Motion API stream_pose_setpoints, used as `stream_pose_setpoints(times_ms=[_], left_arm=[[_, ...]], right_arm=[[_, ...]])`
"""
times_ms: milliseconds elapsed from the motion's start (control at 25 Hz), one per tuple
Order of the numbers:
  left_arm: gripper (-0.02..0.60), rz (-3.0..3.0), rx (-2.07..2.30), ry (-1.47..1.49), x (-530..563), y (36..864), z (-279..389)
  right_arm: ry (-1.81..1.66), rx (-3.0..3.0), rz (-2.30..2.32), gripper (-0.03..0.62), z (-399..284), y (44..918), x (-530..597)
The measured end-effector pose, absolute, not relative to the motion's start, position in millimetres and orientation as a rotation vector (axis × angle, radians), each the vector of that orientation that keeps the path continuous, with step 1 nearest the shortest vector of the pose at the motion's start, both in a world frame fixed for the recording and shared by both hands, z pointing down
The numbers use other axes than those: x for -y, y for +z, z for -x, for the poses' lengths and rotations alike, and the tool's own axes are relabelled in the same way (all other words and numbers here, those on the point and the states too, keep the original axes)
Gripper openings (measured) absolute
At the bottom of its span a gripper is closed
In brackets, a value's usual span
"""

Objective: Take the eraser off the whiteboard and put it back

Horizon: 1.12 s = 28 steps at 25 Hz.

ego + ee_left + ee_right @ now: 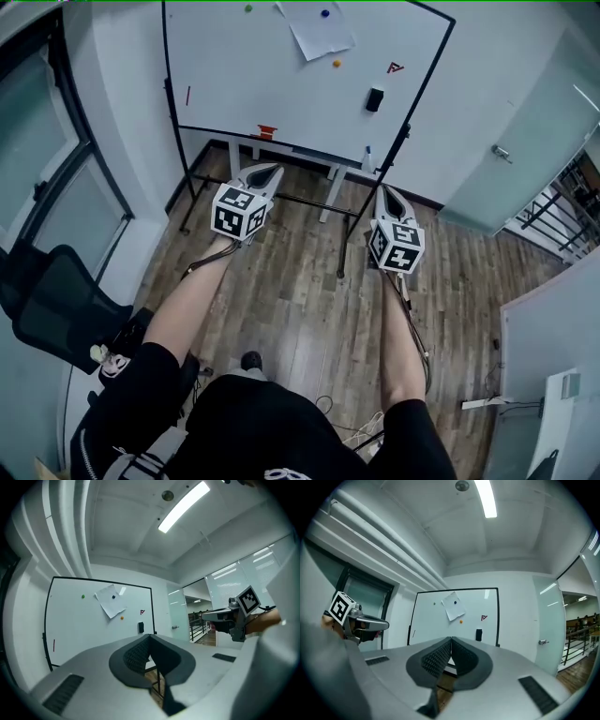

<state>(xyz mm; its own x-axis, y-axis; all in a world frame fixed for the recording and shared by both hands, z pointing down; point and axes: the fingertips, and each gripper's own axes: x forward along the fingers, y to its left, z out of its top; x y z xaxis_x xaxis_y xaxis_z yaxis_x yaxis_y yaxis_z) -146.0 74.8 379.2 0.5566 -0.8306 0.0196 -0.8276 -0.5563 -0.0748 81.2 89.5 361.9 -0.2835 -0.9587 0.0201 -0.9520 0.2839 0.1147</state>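
The black eraser (374,99) sits on the right side of the whiteboard (234,66) under an illegible red mark (395,67), well apart from the left gripper (275,171) and right gripper (383,189), both with jaws together and empty.

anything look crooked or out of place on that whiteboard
The sheet of paper near the whiteboard's top edge hangs tilted under a single blue magnet. Nothing else stands out; the black eraser sits on the board.

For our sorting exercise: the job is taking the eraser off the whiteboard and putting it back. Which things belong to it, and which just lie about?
Belong: eraser, whiteboard, left gripper, right gripper.
Lying about: sheet of paper, orange magnet, green magnet, black chair.
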Motion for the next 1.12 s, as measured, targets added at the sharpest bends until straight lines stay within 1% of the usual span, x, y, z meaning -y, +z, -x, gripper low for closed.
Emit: stream_pose_setpoints(times_ms=[200,400,640,840,1120], left_arm=[[0.009,2.732,-1.455,-0.053,-34.5,377.5,169.0],[0.009,2.749,-1.450,-0.023,-6.9,374.2,176.0],[0.009,2.771,-1.417,-0.017,24.0,380.3,165.3],[0.009,2.764,-1.398,-0.038,64.7,381.1,155.8],[0.009,2.755,-1.408,-0.064,159.3,382.9,145.5]], right_arm=[[-0.139,2.406,-1.827,0.023,-62.7,363.8,-53.6],[-0.119,2.391,-1.856,0.025,-58.1,365.8,-31.3],[-0.104,2.384,-1.880,0.025,-65.2,371.3,-3.5],[-0.098,2.388,-1.889,0.025,-72.8,375.6,45.2],[-0.081,2.389,-1.887,0.025,-82.4,384.2,141.3]])
